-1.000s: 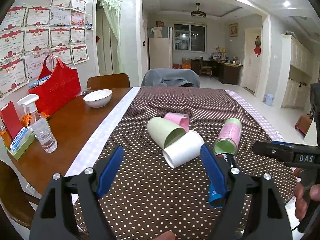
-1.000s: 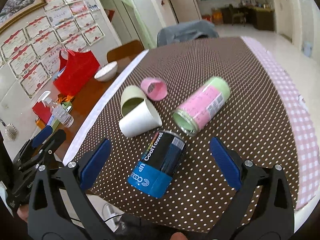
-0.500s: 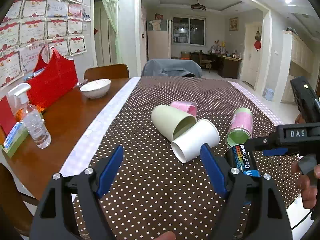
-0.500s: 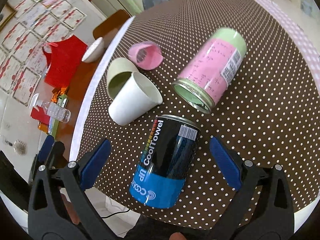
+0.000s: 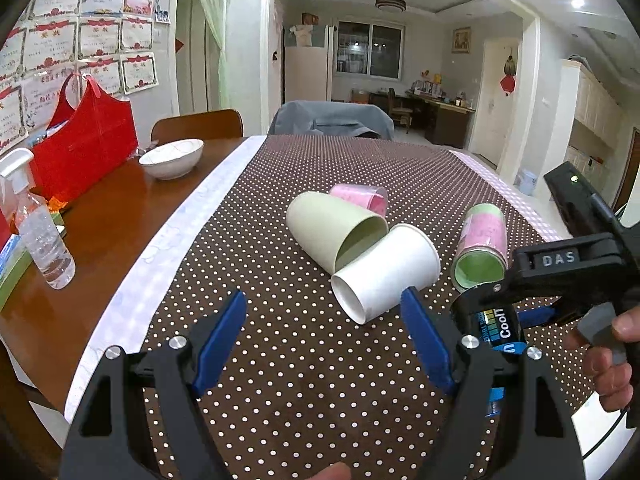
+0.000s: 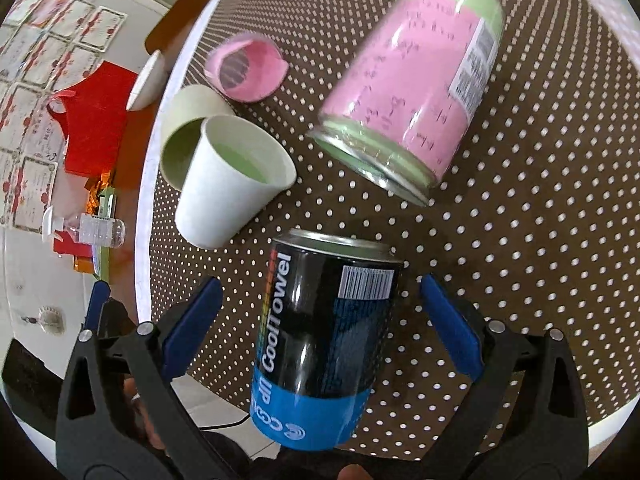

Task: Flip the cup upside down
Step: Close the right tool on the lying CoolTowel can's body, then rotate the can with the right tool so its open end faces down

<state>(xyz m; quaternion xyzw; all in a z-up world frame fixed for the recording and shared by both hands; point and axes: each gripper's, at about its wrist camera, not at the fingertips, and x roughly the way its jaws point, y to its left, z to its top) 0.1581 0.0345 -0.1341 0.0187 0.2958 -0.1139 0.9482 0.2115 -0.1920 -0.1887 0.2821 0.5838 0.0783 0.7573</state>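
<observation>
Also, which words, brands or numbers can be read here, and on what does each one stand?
"CoolTowel": side of the black and blue can.
"DAS": body of the right hand-held gripper.
Barcode digits on the can: too small.
Pink and green can print: blurred.
Wall certificates: unreadable.

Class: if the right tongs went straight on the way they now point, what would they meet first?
Most likely the black and blue can, lying on its side between the open right tongs; depth is uncertain.

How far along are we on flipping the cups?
Done: nothing; the white cup, green cup and pink cup all lie on their sides.
In hand: right gripper, open, straddles the black can.
Left: grasping and inverting. Left gripper open, empty.
</observation>
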